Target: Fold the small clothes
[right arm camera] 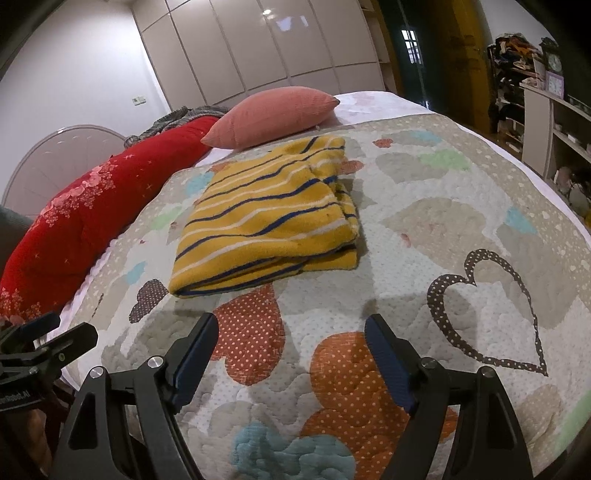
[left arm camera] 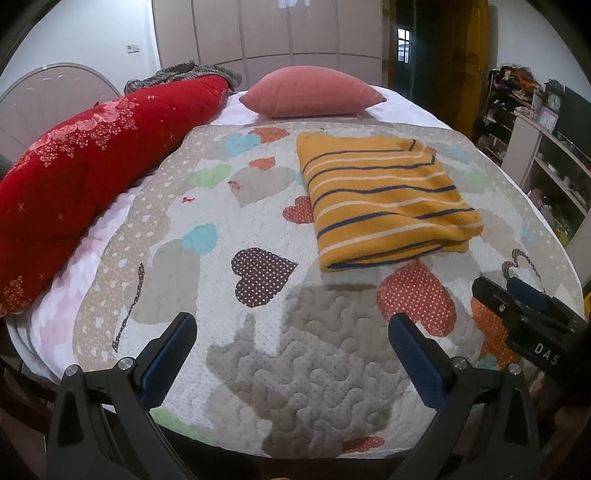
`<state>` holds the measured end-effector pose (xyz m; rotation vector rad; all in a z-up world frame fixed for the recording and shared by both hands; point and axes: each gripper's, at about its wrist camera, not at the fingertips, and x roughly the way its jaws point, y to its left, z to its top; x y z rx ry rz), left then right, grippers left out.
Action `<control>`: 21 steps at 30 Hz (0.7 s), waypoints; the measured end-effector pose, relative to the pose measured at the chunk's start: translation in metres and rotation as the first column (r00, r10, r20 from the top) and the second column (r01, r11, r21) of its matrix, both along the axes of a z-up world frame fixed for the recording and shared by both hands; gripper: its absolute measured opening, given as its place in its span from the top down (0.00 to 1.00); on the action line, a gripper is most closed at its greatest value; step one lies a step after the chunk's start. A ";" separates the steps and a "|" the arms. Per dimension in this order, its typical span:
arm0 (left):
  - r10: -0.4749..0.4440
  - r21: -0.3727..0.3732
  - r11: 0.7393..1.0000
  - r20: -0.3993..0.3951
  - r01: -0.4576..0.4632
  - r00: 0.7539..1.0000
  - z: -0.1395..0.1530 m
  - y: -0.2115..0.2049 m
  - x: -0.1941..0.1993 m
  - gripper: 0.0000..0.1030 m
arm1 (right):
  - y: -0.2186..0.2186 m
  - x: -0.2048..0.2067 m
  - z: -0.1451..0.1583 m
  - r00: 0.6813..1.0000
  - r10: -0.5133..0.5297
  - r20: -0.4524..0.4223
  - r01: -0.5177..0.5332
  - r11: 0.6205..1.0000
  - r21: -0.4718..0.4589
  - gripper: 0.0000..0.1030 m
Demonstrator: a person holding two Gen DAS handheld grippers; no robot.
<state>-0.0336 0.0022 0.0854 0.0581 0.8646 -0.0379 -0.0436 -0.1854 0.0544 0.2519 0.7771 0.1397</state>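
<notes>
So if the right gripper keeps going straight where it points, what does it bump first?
Probably the heart quilt, just short of the folded yellow striped garment. The right gripper is open and empty; depth is hard to judge.

Home bedroom. Bed [left arm camera: 236, 107] takes most of view, covered by quilt with heart patches [left arm camera: 258, 229]. Pink pillow [left arm camera: 312, 92] and long red floral bolster [left arm camera: 92, 158] lie at far side; rounded headboard [left arm camera: 48, 92] behind bolster. Tall built-in wardrobe doors [left arm camera: 266, 29] along back wall. Open shelves [left arm camera: 546, 155] at right, crowded with small household items, clock [left arm camera: 554, 98] on top. Dark doorway with yellow door [left arm camera: 461, 55], possibly to hallway, too dim to tell.
</notes>
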 end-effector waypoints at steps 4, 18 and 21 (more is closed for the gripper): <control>-0.005 0.001 1.000 -0.005 0.005 1.000 -0.002 -0.002 0.000 0.00 | -0.003 0.001 -0.002 1.000 -0.010 -0.006 0.010 1.000 0.001 0.17; -0.012 -0.001 1.000 -0.006 0.012 1.000 -0.003 -0.003 -0.003 0.00 | 0.001 0.000 -0.005 1.000 -0.004 -0.015 0.004 1.000 -0.008 0.16; -0.012 -0.004 1.000 -0.013 0.012 1.000 -0.005 -0.004 -0.003 0.00 | 0.002 0.000 -0.005 1.000 -0.005 -0.015 0.005 1.000 -0.008 0.16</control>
